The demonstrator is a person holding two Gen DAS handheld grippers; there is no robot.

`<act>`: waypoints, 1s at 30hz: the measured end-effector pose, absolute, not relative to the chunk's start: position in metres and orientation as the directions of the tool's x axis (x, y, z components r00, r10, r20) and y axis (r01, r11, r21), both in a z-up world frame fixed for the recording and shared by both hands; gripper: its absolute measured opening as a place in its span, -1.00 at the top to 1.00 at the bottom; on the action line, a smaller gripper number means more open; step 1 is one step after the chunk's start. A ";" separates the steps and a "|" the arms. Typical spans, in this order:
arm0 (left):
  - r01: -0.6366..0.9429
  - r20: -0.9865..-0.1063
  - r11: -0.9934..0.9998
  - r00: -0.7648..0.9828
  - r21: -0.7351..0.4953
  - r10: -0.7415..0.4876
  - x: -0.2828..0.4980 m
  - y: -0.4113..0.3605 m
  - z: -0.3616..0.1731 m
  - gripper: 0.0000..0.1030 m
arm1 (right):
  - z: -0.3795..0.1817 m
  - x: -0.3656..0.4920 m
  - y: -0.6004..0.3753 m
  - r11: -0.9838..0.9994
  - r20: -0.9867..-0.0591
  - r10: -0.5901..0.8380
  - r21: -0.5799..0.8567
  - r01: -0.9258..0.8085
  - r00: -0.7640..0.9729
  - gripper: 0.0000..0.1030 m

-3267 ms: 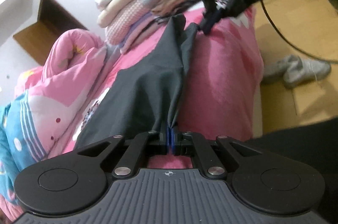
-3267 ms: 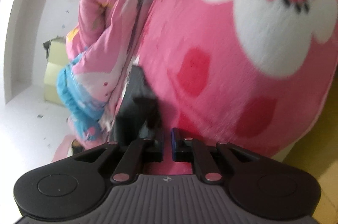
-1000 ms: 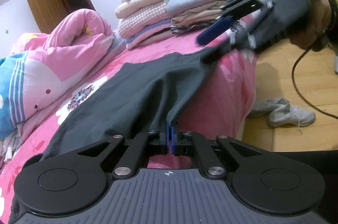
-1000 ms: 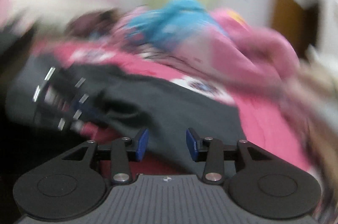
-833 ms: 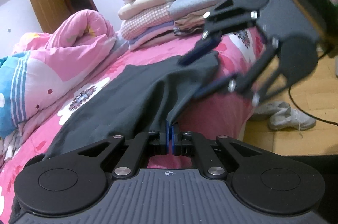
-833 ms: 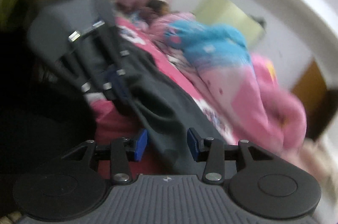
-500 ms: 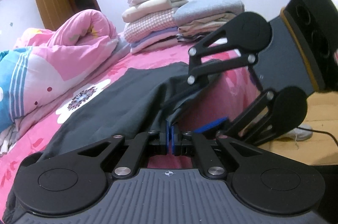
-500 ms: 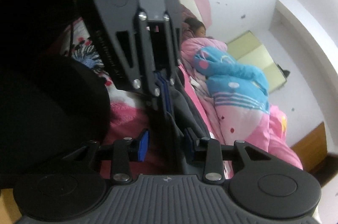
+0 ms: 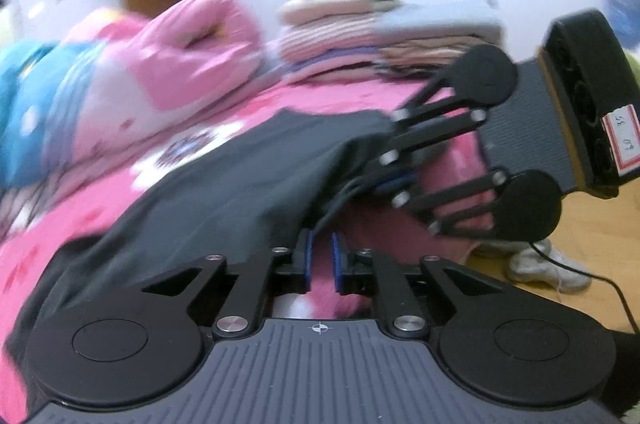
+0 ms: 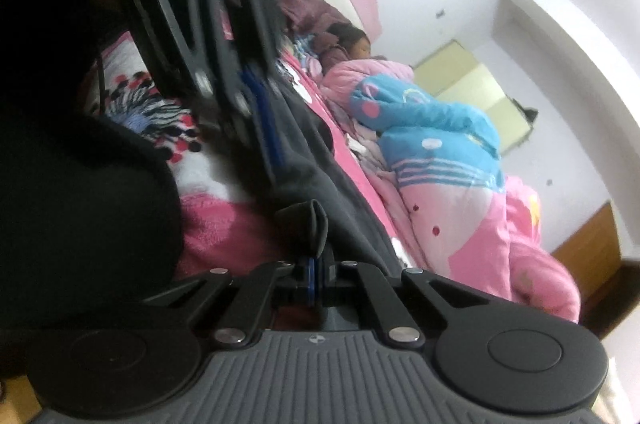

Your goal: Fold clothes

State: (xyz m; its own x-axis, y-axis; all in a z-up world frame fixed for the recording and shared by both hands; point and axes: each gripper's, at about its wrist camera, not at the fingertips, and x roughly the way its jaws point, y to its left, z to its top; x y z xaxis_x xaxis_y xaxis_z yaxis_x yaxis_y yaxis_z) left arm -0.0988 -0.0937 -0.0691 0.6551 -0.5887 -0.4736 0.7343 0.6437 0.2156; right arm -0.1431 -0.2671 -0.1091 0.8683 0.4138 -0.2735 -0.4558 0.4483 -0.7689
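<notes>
A dark grey garment lies spread lengthwise on the pink flowered bed. In the left wrist view my left gripper stands open by a narrow gap at the garment's near corner, with only pink blanket between its blue pads. My right gripper reaches in from the right and pinches the garment's edge just ahead. In the right wrist view the right gripper is shut on a bunched fold of the dark garment. The left gripper shows blurred close above that fold.
Folded clothes are stacked at the bed's far end. A pink and blue quilt is bunched along the far side, and a person lies at the bed head. Grey shoes and a cable sit on the wooden floor at right.
My left gripper has opened and let go of the garment's edge. The right gripper swung in beside it and shut on the garment there.
</notes>
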 end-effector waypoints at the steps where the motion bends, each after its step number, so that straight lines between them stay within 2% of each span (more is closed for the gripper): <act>1: 0.693 -0.479 0.697 0.682 0.182 -0.553 -0.098 -0.082 -0.067 0.63 | -0.109 -0.143 -0.268 0.458 -0.274 0.412 -0.762 -0.458 0.869 1.00; 3: 0.594 -0.494 0.797 0.727 0.105 -0.477 -0.097 -0.058 -0.062 0.48 | -0.108 -0.144 -0.269 0.468 -0.274 0.411 -0.755 -0.459 0.869 1.00; 4: 0.529 -0.503 0.848 0.742 0.034 -0.443 -0.094 -0.043 -0.060 0.36 | -0.107 -0.145 -0.269 0.473 -0.274 0.410 -0.751 -0.460 0.870 1.00; 6: 0.377 -0.530 0.916 0.754 -0.137 -0.389 -0.088 -0.008 -0.060 0.24 | -0.106 -0.145 -0.270 0.482 -0.273 0.410 -0.745 -0.461 0.870 1.00; 10: 0.106 -0.561 0.909 0.756 -0.403 -0.337 -0.080 0.049 -0.070 0.16 | -0.104 -0.149 -0.271 0.497 -0.271 0.407 -0.736 -0.461 0.872 1.00; 15: -0.039 -0.539 0.829 0.777 -0.558 -0.326 -0.071 0.072 -0.084 -0.02 | -0.102 -0.149 -0.271 0.500 -0.273 0.402 -0.734 -0.460 0.874 1.00; 24: -0.169 -0.468 0.665 0.831 -0.728 -0.301 -0.053 0.089 -0.105 0.00 | -0.104 -0.149 -0.271 0.496 -0.285 0.397 -0.733 -0.465 0.872 1.00; 26: -0.191 -0.456 0.631 0.842 -0.752 -0.289 -0.049 0.092 -0.109 0.08 | -0.104 -0.149 -0.271 0.490 -0.289 0.400 -0.734 -0.469 0.870 1.00; 30: -0.214 -0.460 0.650 0.857 -0.730 -0.234 -0.042 0.090 -0.105 0.47 | -0.104 -0.149 -0.270 0.478 -0.298 0.414 -0.733 -0.484 0.860 1.00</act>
State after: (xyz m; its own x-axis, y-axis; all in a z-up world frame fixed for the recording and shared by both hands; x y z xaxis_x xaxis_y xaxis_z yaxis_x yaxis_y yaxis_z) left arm -0.0417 0.0898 -0.1046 0.8566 -0.2340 -0.4599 -0.2142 0.6495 -0.7296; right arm -0.1491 -0.2703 -0.1044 0.8601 0.4144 -0.2975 -0.4838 0.4777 -0.7333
